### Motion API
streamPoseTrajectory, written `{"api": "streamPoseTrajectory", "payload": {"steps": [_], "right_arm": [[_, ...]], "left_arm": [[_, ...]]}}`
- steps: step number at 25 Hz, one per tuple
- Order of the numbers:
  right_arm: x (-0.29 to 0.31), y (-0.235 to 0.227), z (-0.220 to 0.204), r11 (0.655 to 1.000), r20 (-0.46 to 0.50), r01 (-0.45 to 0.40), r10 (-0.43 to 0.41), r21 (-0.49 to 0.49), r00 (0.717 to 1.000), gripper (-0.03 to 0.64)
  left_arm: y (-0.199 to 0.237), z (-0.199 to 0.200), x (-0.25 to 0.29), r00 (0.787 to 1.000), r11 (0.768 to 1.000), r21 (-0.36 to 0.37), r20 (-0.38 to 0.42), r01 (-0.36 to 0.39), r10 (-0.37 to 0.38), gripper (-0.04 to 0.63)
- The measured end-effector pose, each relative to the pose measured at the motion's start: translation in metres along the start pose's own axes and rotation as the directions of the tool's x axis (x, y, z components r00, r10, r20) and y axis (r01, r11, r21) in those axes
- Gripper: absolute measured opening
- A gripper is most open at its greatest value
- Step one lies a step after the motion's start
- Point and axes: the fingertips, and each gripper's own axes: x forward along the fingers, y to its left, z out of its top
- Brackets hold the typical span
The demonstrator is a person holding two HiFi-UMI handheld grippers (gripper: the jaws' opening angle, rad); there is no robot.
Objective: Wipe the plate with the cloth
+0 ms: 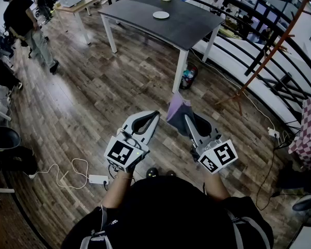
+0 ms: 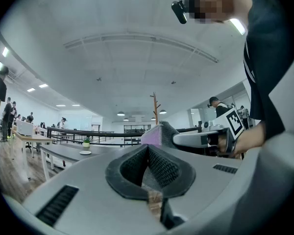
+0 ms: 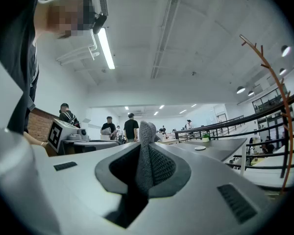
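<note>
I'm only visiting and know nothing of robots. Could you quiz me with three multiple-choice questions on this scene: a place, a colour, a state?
1. Where is the plate?
A. on the dark table
B. in a sink
C. on a shelf

2. What colour is the cloth?
A. red
B. purple
C. green

3. How do the left gripper jaws stand?
A. wide apart
B. shut on the cloth
C. shut, nothing between them

1 A: it lies on the tabletop far ahead.
2 B: it shows purple in the right gripper.
3 C: the pads meet with nothing between.
</note>
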Motion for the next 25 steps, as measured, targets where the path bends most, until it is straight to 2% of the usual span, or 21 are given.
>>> {"api": "streamPoseTrajectory", "payload": {"steps": [10,12,16,18,21,25], "right_arm": [[-0.009,-0.009,0.000,1.000,0.020,0.004,-0.005,0.030,1.000,0.040],[-0.011,-0.012,0.000,0.999,0.033,-0.004,0.002,0.040,0.999,0.040],[-0.015,-0.018,0.002,0.999,0.038,-0.018,0.017,0.037,0.999,0.040],[-0.017,-0.023,0.003,0.999,0.042,-0.028,0.026,0.039,0.999,0.040],[-0.024,-0.030,-0.001,0.998,0.047,-0.043,0.041,0.044,0.998,0.040],[-0.035,-0.039,-0.008,0.996,0.050,-0.057,0.054,0.063,0.997,0.040]], "left_arm": [[-0.007,-0.002,0.006,1.000,1.000,-0.001,-0.011,-0.004,0.004,0.008],[-0.008,-0.001,0.008,1.000,1.000,-0.017,-0.015,-0.014,0.014,0.008],[-0.012,-0.001,0.016,1.000,1.000,0.008,-0.014,-0.019,0.019,0.008],[-0.016,0.001,0.021,0.999,0.999,-0.011,-0.019,-0.033,0.033,0.008],[-0.023,-0.002,0.028,0.999,0.999,0.012,-0.016,-0.035,0.035,0.008],[-0.037,-0.008,0.033,0.998,0.998,-0.009,-0.040,-0.059,0.058,0.008]]}}
